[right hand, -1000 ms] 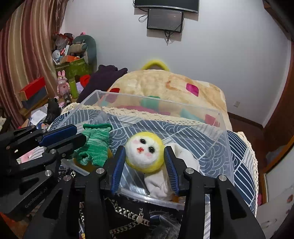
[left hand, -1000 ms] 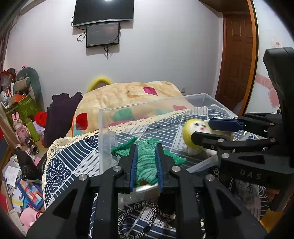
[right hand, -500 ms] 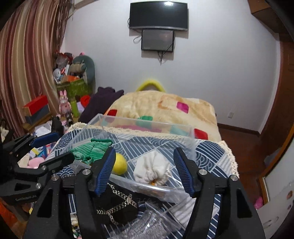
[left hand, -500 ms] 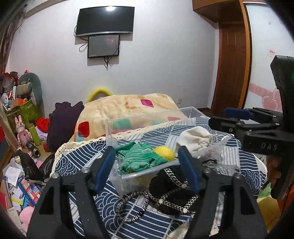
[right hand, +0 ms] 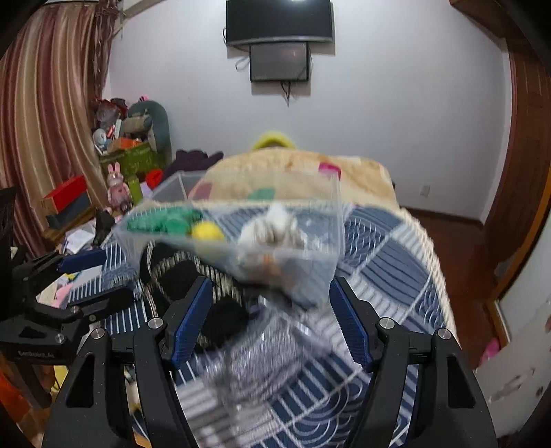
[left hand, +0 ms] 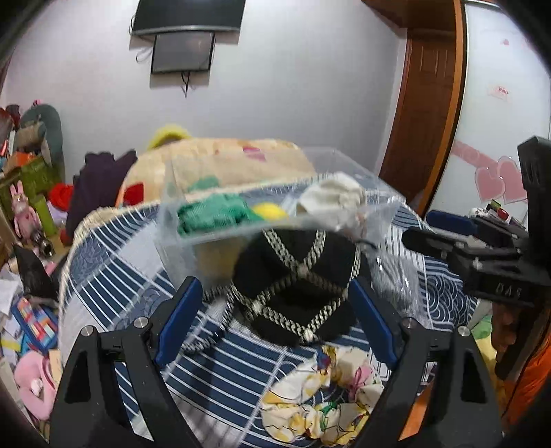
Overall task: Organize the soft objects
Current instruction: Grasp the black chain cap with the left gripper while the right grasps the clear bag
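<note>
A clear plastic bin point(left hand: 193, 237) point(right hand: 320, 275) stands on the blue patterned bedspread. It holds a green knit piece point(left hand: 213, 212) point(right hand: 162, 222), a yellow plush ball point(left hand: 270, 211) point(right hand: 206, 231) and a white cloth bundle point(left hand: 330, 201) point(right hand: 272, 227). A black item with silver chain trim point(left hand: 296, 293) point(right hand: 186, 275) lies in front of the bin. A floral scrunchie point(left hand: 323, 403) lies nearer. A crinkled clear bag point(right hand: 261, 348) lies by the right gripper. My left gripper point(left hand: 272, 320) is open and empty above the black item. My right gripper point(right hand: 272, 317) is open and empty.
A beige quilt point(left hand: 213, 162) with coloured patches lies behind the bin. Toys, boxes and clutter point(right hand: 120, 162) fill the floor at the left. A wooden door point(left hand: 423, 89) is at the right. A TV point(right hand: 279, 20) hangs on the far wall.
Both grippers let go of the green knit and the yellow plush, opened wide and pulled back from the bin. The left now hovers over the black chain-trimmed item.
</note>
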`<state>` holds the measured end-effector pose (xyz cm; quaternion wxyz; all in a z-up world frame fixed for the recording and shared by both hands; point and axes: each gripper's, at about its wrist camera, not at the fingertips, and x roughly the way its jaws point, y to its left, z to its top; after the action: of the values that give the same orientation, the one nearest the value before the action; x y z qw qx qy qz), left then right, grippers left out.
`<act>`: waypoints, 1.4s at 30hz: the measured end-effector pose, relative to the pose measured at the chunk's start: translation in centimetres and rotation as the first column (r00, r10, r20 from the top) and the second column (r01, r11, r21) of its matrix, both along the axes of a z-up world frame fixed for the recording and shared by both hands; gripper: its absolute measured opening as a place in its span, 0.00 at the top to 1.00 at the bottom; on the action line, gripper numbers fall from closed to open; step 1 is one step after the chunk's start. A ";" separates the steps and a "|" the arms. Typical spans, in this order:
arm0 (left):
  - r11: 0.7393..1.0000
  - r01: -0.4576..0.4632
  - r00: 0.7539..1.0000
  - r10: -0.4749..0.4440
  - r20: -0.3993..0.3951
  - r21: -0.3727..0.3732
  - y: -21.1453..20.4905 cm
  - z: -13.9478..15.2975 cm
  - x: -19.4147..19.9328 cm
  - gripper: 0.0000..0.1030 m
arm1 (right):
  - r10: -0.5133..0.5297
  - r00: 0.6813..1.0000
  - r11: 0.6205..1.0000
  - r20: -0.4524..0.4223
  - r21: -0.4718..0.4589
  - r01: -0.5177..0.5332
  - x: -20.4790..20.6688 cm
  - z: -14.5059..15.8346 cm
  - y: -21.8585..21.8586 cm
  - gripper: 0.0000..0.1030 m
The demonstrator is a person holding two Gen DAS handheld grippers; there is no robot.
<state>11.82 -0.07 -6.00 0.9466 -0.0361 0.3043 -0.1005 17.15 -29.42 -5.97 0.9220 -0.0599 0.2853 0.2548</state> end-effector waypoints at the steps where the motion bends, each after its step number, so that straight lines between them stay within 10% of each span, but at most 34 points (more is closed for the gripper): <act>1: 1.000 0.002 1.000 -0.002 -0.012 -0.003 -0.2 -0.5 0.2 0.15 | 0.003 1.000 1.000 -0.016 0.002 -0.003 -0.1 -0.6 -0.1 0.34; 11: 0.999 -0.009 0.998 0.007 -0.054 -0.035 -2.1 -1.5 2.1 0.15 | -0.009 0.993 1.000 -0.119 0.025 0.012 -0.6 -4.4 -0.9 0.35; 16: 1.000 -0.022 0.998 0.020 -0.056 -0.020 -2.8 -1.7 3.3 0.18 | 0.000 0.993 0.999 -0.122 0.032 0.004 -0.8 -4.6 -0.9 0.58; 22: 1.000 -0.020 0.998 0.018 -0.060 -0.025 -2.4 -2.4 3.3 0.46 | -0.020 0.993 0.997 -0.112 0.069 0.028 -1.0 -4.2 -1.7 0.74; 24: 0.999 0.017 0.997 -0.020 -0.078 -0.036 -2.3 -2.8 3.1 0.77 | -0.025 0.995 0.997 -0.100 0.069 0.032 -1.2 -4.0 -1.9 0.77; 26: 0.998 0.047 0.994 -0.051 -0.096 -0.045 -2.4 -3.1 3.0 0.87 | -0.025 0.996 0.997 -0.088 0.067 0.031 -1.4 -3.8 -2.0 0.78; 42: 0.998 0.050 0.999 -0.050 -0.003 -0.048 -0.1 -0.6 -2.2 0.94 | -0.042 0.999 0.994 -0.014 0.099 0.044 -2.7 -1.3 -2.6 0.83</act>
<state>9.60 -0.12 -6.56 0.9420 -0.0514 0.3043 -0.1316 14.46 -32.02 -7.28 0.9274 -0.0064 0.2792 0.2491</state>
